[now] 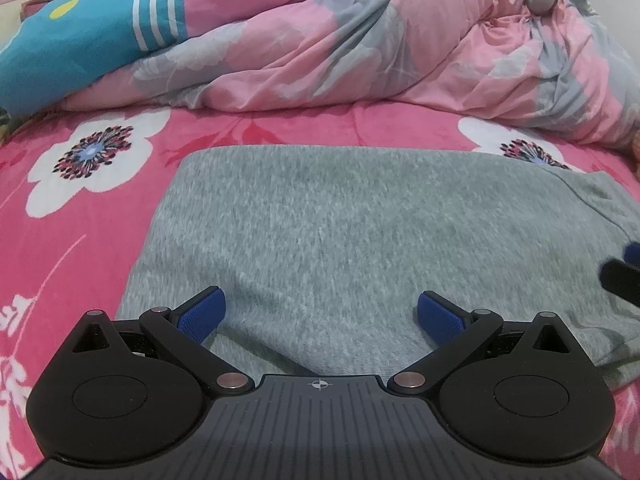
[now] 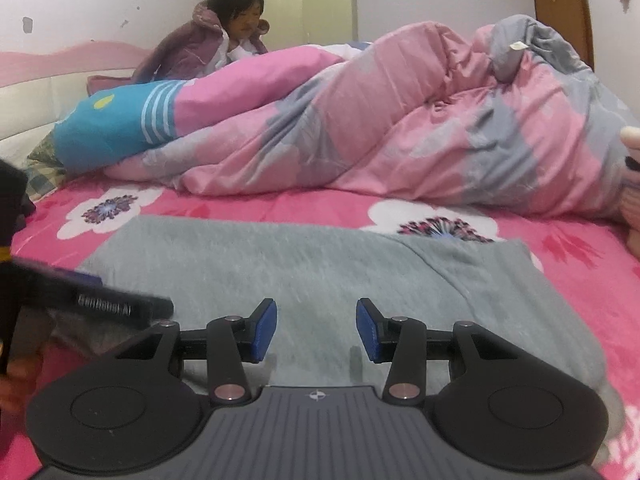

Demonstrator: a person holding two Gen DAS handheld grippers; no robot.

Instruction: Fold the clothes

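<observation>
The grey garment (image 1: pixel 340 248) lies flat on the bed, on the pink flowered bedspread (image 1: pixel 80 208), already brought into a rough rectangle. In the right wrist view a folded-over layer makes a diagonal edge toward 2 o'clock, so some folding seems already done (what kind of garment it is I cannot say for sure, maybe a sweater).

The left tool (image 1: pixel 320 316) hovers over the near part of the cloth with its jaws wide apart and nothing between the blue pads (image 1: pixel 204 314). The right tool (image 2: pixel 316 330) is also over the near part of the cloth, jaws about half open and empty; the pads do not pinch the fabric. Its tip shows in the left wrist view at 3 o'clock, and the left tool shows at 9 o'clock in the right wrist view.

I judge the step in hand is to take the near edge for the next fold. To do it well, each tool should come low to the hem and pinch all layers together, both at the same depth. Then lift evenly and carry the edge toward 12 o'clock, so that the far edge and the near edge meet straight. The knit is soft and may slide.

The crumpled pink and grey duvet (image 2: pixel 400 120) lies beyond at 12 o'clock, and a person (image 2: pixel 224 36) sits behind it.
</observation>
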